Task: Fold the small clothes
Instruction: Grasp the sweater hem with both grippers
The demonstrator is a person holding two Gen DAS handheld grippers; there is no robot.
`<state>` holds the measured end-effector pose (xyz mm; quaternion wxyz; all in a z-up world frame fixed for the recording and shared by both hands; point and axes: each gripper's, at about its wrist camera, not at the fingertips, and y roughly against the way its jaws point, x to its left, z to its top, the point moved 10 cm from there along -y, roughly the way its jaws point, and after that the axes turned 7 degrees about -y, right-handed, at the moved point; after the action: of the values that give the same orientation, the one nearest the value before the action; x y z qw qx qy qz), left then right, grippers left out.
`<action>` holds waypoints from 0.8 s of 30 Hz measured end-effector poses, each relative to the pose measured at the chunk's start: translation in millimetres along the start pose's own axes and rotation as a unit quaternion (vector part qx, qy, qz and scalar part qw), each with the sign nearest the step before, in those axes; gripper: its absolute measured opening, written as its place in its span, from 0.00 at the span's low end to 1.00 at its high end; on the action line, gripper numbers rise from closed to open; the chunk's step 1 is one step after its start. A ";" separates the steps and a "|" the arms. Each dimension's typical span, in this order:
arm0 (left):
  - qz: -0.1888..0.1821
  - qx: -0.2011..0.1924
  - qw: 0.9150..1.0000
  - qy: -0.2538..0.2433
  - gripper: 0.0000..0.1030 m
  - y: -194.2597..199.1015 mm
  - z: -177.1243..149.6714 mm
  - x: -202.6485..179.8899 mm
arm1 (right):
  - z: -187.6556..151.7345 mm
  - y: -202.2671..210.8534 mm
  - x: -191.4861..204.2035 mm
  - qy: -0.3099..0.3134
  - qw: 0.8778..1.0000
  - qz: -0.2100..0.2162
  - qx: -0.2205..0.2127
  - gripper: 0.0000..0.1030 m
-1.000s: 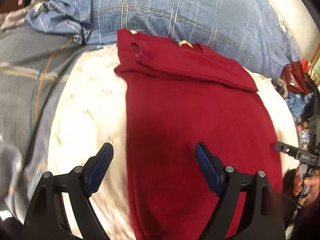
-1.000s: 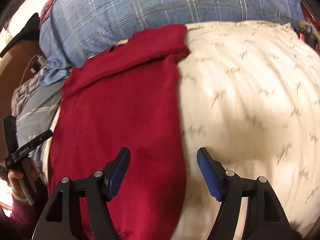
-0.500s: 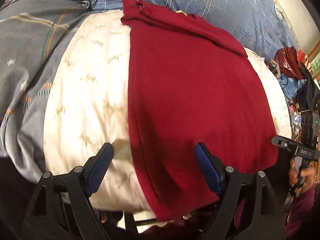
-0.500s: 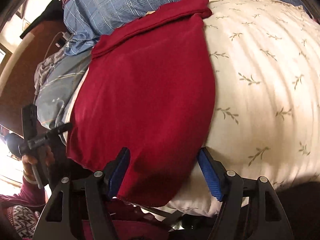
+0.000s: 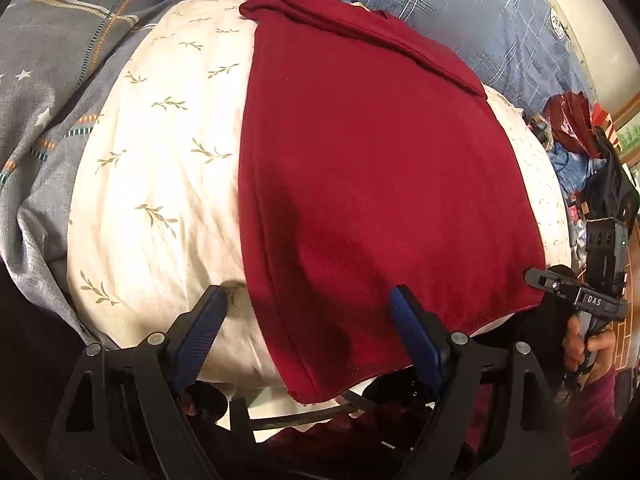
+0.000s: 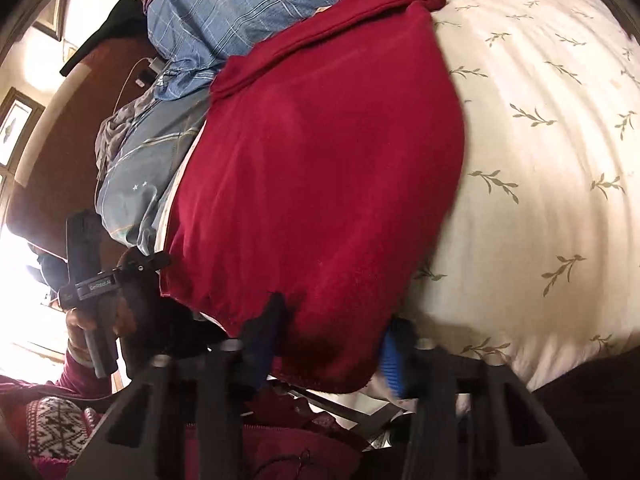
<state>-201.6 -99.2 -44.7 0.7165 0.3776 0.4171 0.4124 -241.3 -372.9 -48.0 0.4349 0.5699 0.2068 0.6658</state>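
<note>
Closest to me, my right gripper (image 6: pixel 328 344) has just been closing, and the near hem corner of the red shirt (image 6: pixel 320 168) sits between its blue pads. Motion blur hides whether they have bitten yet, so I can't call it a grip.

My left gripper (image 5: pixel 304 336) is wide open and holds nothing. It straddles the shirt's other near corner, one pad over the cream pillow (image 5: pixel 160 168), the other over red cloth.

The risk from here, I'd say, is that the right pads catch only the top layer, or pinch some pillow cover with it. Then a lift would peel the shirt apart or drag the pillow along. And if I raise the right side before the left has closed, the hem will skew and the fold will come out crooked.

The shirt lies flat on the pillow, its long axis running straight away from me. The hem is at my end, and the collar end, with the sleeves tucked across, lies against the blue checked bedding (image 5: pixel 440 8) beyond.
</note>
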 end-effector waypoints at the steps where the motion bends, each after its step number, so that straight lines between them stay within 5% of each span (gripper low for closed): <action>1: -0.001 -0.001 1.000 0.002 0.81 -0.5 0.2 0.5 | 0.2 0.9 1.9 0.004 1.000 0.002 0.000 0.30; 7: -0.007 -0.003 1.000 0.006 0.85 -2.9 -0.8 0.2 | 1.7 4.1 5.5 0.030 0.999 -0.018 -0.001 0.20; 20: 0.025 0.007 0.999 -0.022 0.87 -9.7 -7.8 -10.5 | -0.1 -5.9 -7.2 -0.002 1.000 -0.013 0.012 0.27; 24: 0.028 0.004 0.999 -0.027 0.76 -8.7 -8.3 -10.3 | 0.0 -6.6 -4.6 -0.001 1.000 -0.011 0.012 0.28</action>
<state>-209.9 -110.2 -52.5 0.7140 0.4035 0.3885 0.4202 -239.1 -373.1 -55.7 0.4354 0.5738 0.2203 0.6577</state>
